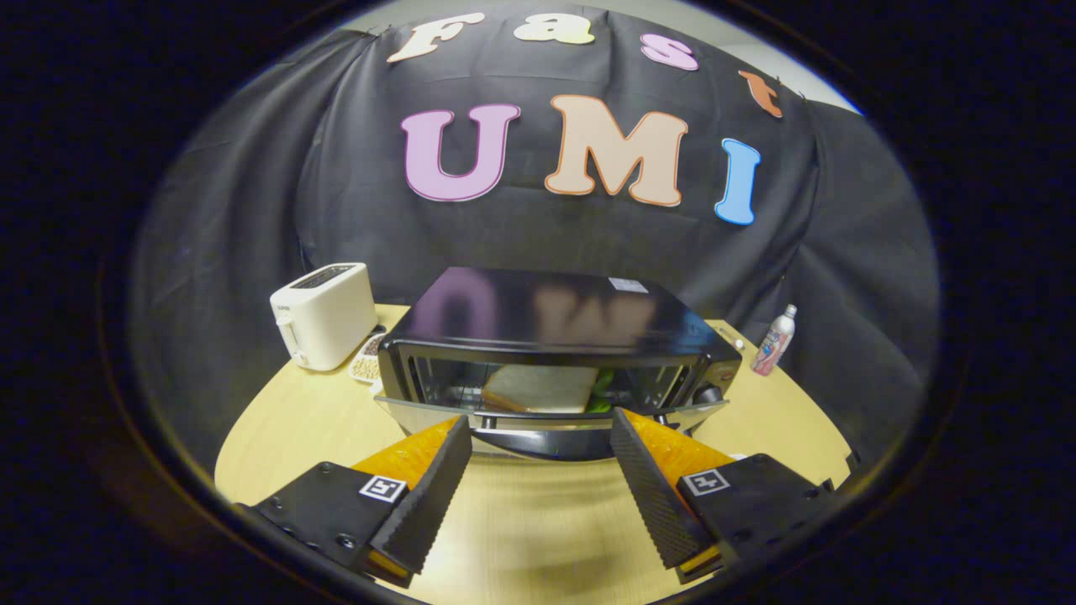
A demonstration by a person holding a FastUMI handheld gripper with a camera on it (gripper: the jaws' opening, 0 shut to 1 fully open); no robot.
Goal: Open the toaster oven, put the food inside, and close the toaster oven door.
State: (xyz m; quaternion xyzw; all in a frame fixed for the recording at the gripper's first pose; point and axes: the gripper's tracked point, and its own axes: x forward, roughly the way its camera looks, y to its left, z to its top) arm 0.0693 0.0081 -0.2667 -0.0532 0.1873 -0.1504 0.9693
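Food appears already inside the glossy black toaster oven (555,336) at 12 o'clock; gripper (540,428) wide open, empty, astride its curved door handle (546,439); closing the door likely follows.

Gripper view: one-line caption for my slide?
Open hand-held gripper faces the toaster oven, door handle just ahead of its fingers, food inside.

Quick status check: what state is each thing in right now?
toaster oven: upright on the table, door partly open
food: inside the oven
tongs: open, fingers either side of the door handle, holding nothing
white toaster: upright, slots empty
bottle: upright, capped
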